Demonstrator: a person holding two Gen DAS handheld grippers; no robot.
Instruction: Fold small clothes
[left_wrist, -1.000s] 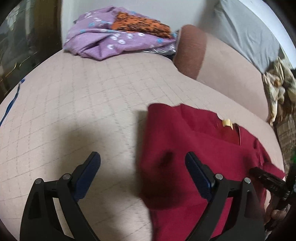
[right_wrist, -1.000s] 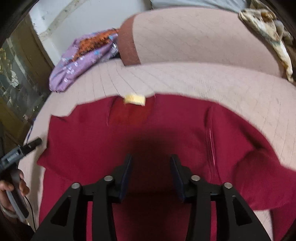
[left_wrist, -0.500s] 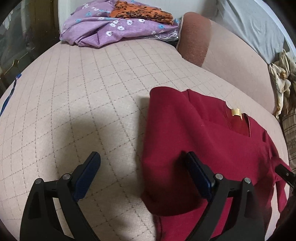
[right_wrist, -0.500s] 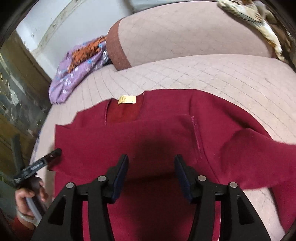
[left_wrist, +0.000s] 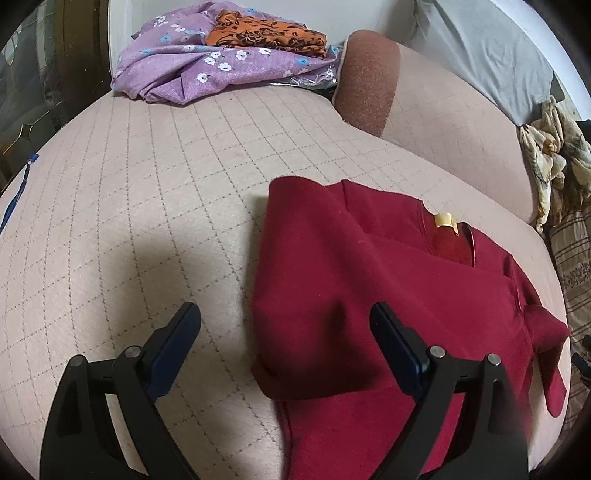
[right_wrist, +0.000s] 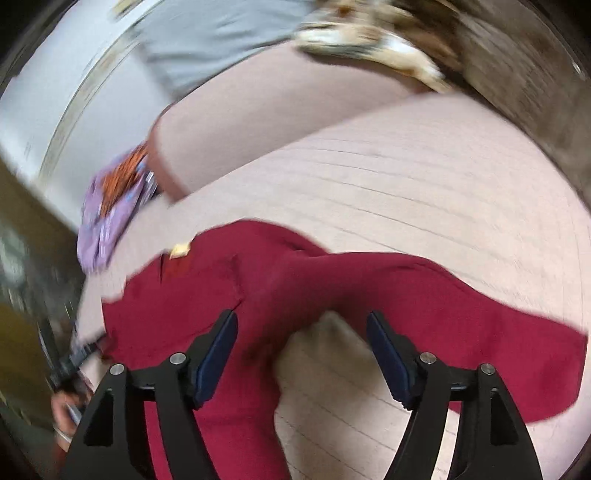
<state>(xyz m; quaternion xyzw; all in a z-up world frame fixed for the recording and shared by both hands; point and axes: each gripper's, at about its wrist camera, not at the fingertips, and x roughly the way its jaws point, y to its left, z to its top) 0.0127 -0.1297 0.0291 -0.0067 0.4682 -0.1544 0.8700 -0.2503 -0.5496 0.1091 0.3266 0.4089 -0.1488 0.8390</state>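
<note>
A dark red long-sleeved top (left_wrist: 369, 288) lies on the beige quilted couch seat (left_wrist: 147, 206), with a yellow label (left_wrist: 445, 220) at its neck. Its near-side sleeve is folded in over the body. My left gripper (left_wrist: 284, 339) is open and empty, just above the folded sleeve's edge. In the blurred right wrist view the top (right_wrist: 229, 295) shows with its other sleeve (right_wrist: 461, 306) stretched out to the right. My right gripper (right_wrist: 301, 347) is open and empty, above the spot where that sleeve joins the body.
A purple floral cloth (left_wrist: 192, 70) with an orange patterned cloth (left_wrist: 266, 33) on it lies at the far end of the couch. A brown-ended bolster (left_wrist: 369, 81) and a grey pillow (left_wrist: 480, 51) sit behind. A crumpled patterned cloth (left_wrist: 554, 147) lies at the right.
My right gripper has opened wider and swung right, towards the outstretched sleeve; its view is now blurred. My left gripper has pulled back a little from the folded sleeve.
</note>
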